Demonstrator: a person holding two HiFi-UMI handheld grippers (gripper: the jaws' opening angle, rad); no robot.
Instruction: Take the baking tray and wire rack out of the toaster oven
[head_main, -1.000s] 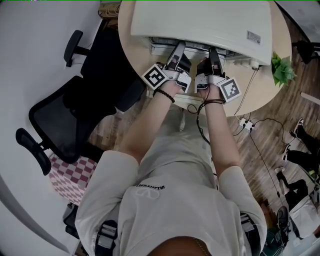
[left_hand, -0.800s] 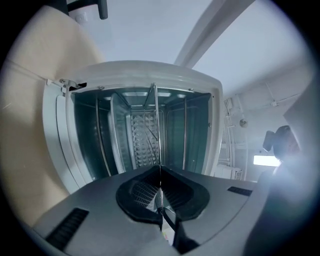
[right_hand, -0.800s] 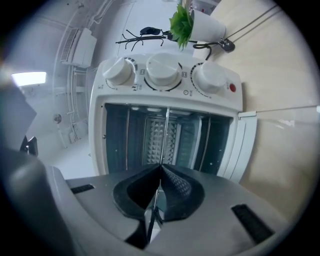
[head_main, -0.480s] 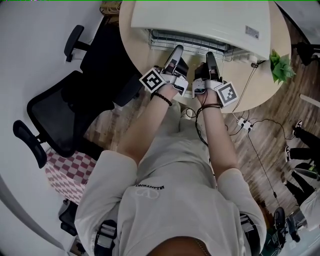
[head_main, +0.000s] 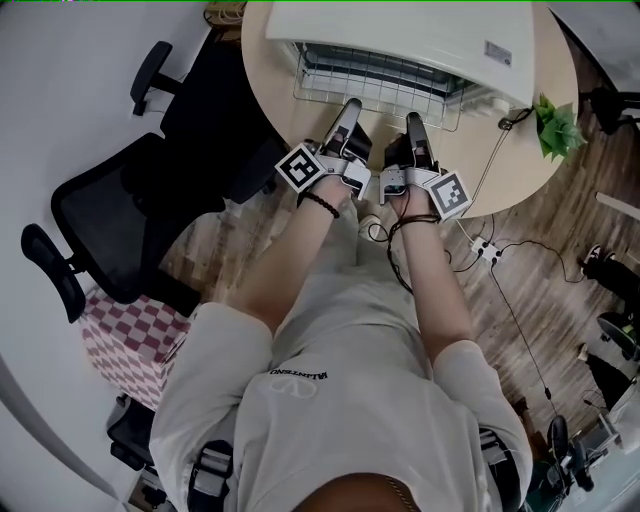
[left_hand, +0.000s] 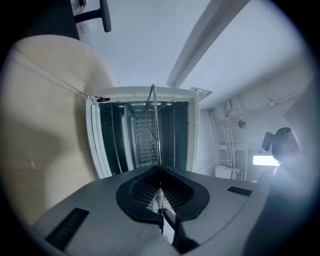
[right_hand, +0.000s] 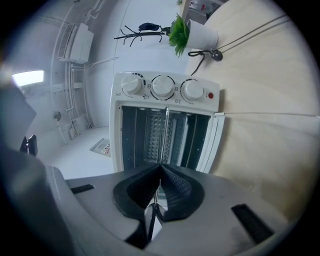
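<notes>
The white toaster oven (head_main: 400, 35) stands open on a round wooden table (head_main: 520, 170). Its wire rack (head_main: 385, 85) sticks well out of the oven's front toward me. My left gripper (head_main: 350, 110) is shut on the rack's near edge at the left, and my right gripper (head_main: 412, 124) is shut on it at the right. In the left gripper view the rack (left_hand: 153, 125) shows edge-on as a thin wire running from the shut gripper (left_hand: 160, 167) into the oven (left_hand: 145, 135). The right gripper view shows the same: the rack (right_hand: 165, 132) pinched in the gripper (right_hand: 160, 167). I cannot make out the baking tray.
A small potted plant (head_main: 557, 125) sits on the table to the right of the oven, beside its cable. A black office chair (head_main: 130, 200) stands to the left of the table. A power strip (head_main: 487, 250) and cords lie on the wooden floor at the right.
Both grippers have drawn back toward me, still shut on the rack. Much more of the rack now shows outside the oven.
</notes>
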